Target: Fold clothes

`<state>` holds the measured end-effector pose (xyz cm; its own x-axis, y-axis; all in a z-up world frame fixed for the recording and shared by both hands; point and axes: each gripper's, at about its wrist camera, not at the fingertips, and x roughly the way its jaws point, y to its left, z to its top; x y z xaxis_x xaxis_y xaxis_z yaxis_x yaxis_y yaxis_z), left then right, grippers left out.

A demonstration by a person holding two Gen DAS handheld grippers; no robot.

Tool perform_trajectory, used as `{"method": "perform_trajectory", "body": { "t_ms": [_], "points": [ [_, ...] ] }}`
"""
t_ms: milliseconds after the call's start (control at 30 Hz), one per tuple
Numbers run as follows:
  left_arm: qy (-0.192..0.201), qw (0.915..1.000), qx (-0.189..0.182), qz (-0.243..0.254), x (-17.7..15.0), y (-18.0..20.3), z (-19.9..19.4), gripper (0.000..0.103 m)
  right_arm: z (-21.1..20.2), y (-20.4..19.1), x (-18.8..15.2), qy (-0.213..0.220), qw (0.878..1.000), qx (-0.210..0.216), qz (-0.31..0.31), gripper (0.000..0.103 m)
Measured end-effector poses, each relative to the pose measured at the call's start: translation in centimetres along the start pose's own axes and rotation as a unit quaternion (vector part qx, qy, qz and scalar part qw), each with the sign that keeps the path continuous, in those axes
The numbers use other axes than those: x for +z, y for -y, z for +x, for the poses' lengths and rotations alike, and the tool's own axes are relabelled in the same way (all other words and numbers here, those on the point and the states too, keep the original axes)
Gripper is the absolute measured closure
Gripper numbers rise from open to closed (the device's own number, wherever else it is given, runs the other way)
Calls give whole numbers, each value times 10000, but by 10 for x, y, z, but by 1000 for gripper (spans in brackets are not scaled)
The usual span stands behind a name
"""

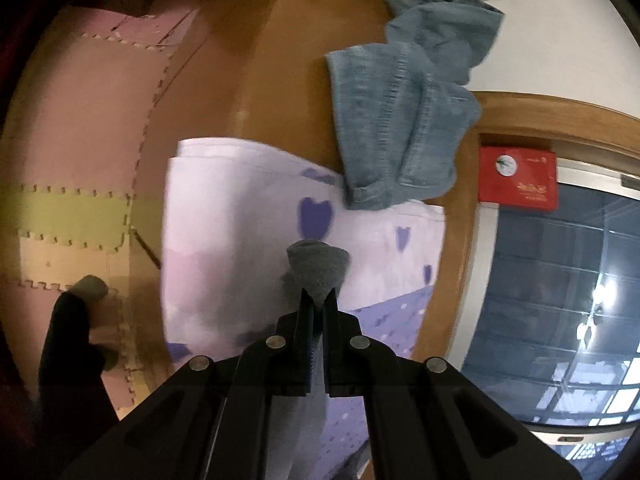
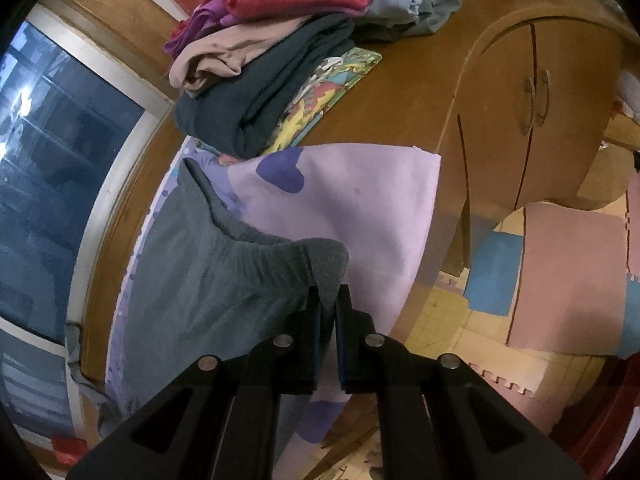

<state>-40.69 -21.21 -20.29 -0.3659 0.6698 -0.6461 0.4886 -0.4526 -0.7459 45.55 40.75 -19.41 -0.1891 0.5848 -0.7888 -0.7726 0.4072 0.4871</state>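
A grey garment (image 2: 208, 280) with an elastic waistband lies over a lilac cloth with purple hearts (image 2: 360, 208) on the wooden table (image 2: 420, 92). My right gripper (image 2: 329, 294) is shut on the waistband corner of the grey garment. My left gripper (image 1: 318, 300) is shut on another corner of the grey garment (image 1: 318, 264), held above the lilac cloth (image 1: 240, 216). Most of the grey garment is hidden in the left wrist view.
Blue jeans (image 1: 400, 120) lie crumpled past the lilac cloth. A pile of clothes (image 2: 272, 40) sits at the table's far end on a colourful mat (image 2: 328, 88). A red box (image 1: 518, 180) stands by the window. Foam floor tiles (image 1: 80, 160) lie beside the table.
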Motion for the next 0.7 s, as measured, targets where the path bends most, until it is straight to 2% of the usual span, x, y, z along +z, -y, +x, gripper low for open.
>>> {"method": "perform_trajectory", "body": {
  "t_ms": [133, 200, 300, 367, 400, 433, 467, 500, 533, 567, 633, 700],
  "points": [
    [46, 9999, -83, -140, 1, -14, -13, 101, -5, -3, 0, 54, 10000, -40, -2, 98],
    [49, 9999, -146, -47, 2, -12, -21, 101, -9, -7, 3, 94, 10000, -9, -30, 98],
    [25, 9998, -117, 132, 3, -9, -26, 101, -14, -15, 7, 172, 9997, 5, -181, 98],
    [-20, 10000, -17, 2, 6, -21, -23, 100, -11, -16, 7, 103, 9995, -105, -269, 97],
    [10, 10000, 56, -72, 8, -27, -22, 97, -7, -13, 7, 36, 9996, -172, -213, 93],
    [95, 9998, 144, -129, 8, -32, -24, 82, -3, -8, 6, -38, 9996, -242, -131, 88],
    [180, 9994, 233, -186, 9, -38, -25, 72, -3, -5, 6, -20, 9995, -311, -37, 78],
    [302, 9990, 265, -211, 9, -41, -28, 55, -7, -3, 6, 131, 9990, -426, 12, 62],
    [474, 9985, 214, -181, 9, -41, -34, 45, -15, -3, 7, 358, 9982, -485, 15, 53],
    [606, 9980, 154, -117, 10, -39, -40, 43, -27, -6, 8, 711, 9963, -490, -25, 40],
    [744, 9971, 93, 157, 9, -27, -47, 41, -47, -16, 12, 1250, 9904, -563, -161, 38],
    [877, 9935, 119, 711, 3, -5, -51, 41, -62, -36, 15, 1654, 9831, -638, -459, 36]
  ]
}}
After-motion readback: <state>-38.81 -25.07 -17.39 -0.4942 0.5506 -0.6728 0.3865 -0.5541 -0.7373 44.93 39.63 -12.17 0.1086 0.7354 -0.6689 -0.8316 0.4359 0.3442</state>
